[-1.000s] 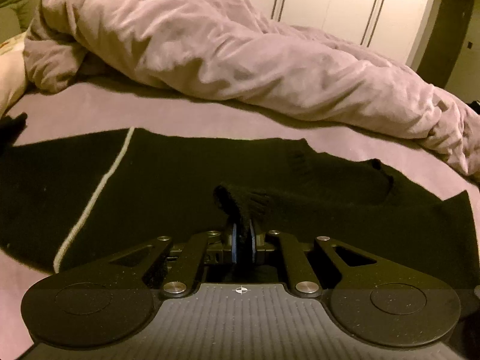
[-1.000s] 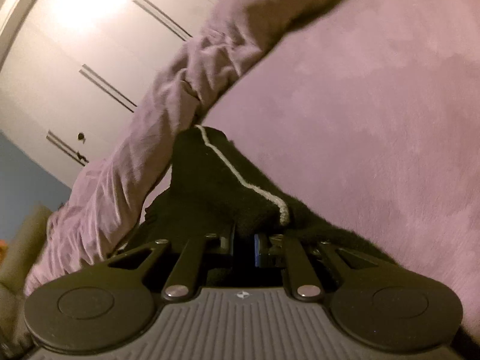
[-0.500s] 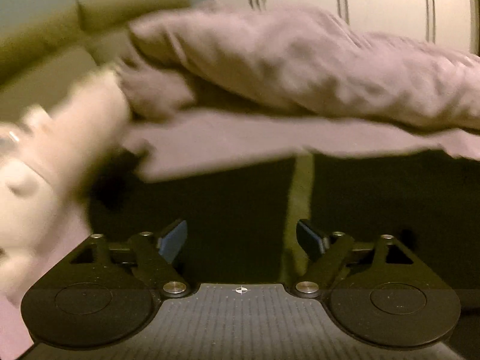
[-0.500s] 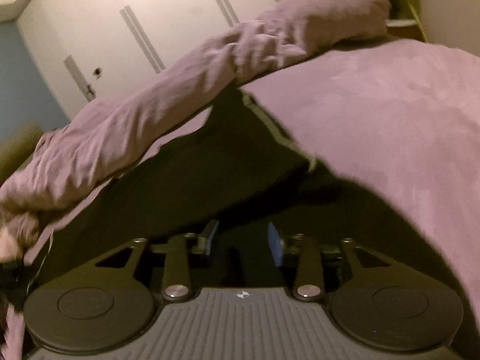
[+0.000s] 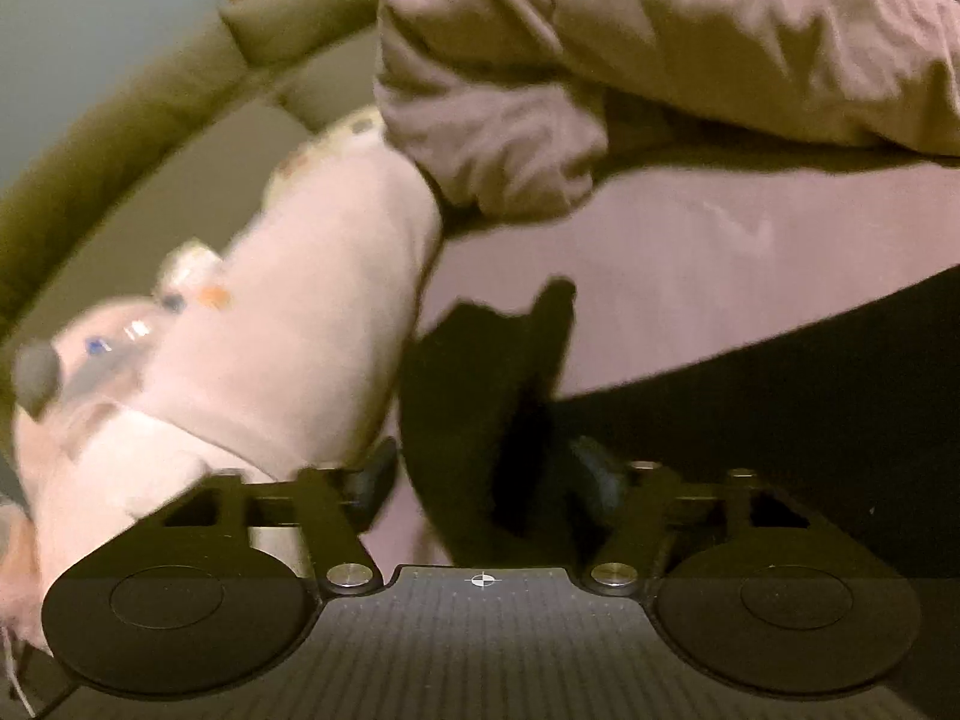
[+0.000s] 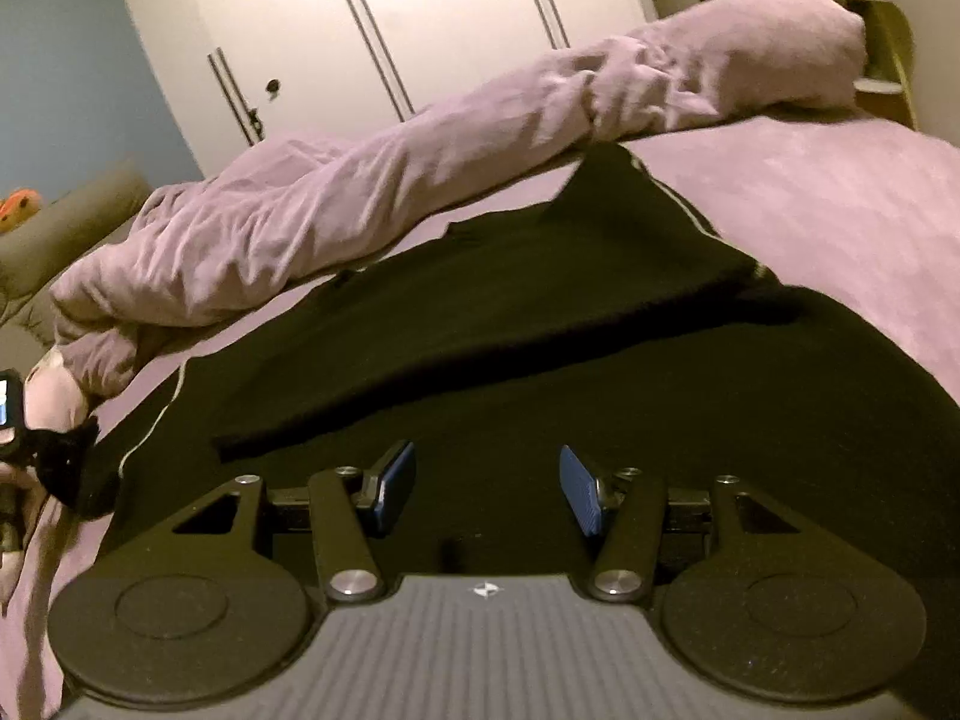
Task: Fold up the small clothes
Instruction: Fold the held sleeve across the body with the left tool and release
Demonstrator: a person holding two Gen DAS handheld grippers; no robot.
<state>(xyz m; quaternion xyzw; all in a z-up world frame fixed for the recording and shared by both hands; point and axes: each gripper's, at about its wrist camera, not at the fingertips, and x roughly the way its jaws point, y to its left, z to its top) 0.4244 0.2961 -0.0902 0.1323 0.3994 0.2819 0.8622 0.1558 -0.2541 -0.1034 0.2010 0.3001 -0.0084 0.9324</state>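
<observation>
A black knit garment [image 6: 540, 396] with a thin white trim line [image 6: 690, 210] lies spread on the purple bed. One part of it is folded over [image 6: 480, 306] across the body. My right gripper [image 6: 486, 489] hovers low over the near edge, its jaws opening and nothing between the blue pads [image 6: 390, 486]. In the left wrist view, a raised end of the black garment [image 5: 492, 408] stands between the fingers of my left gripper [image 5: 486, 474]. Its jaws are closing, and I see no pad pressing on the cloth.
A rumpled purple duvet [image 6: 372, 204] runs along the far side of the bed, before white wardrobe doors [image 6: 420, 30]. A pale pink printed pillow [image 5: 270, 324] lies just left of the left gripper. A green padded edge [image 5: 120, 120] curves behind it.
Both grippers were shut on black cloth and have let go and opened. The left one swung left to the garment's end by the pillow. The right one drew back; the fold now lies flat.
</observation>
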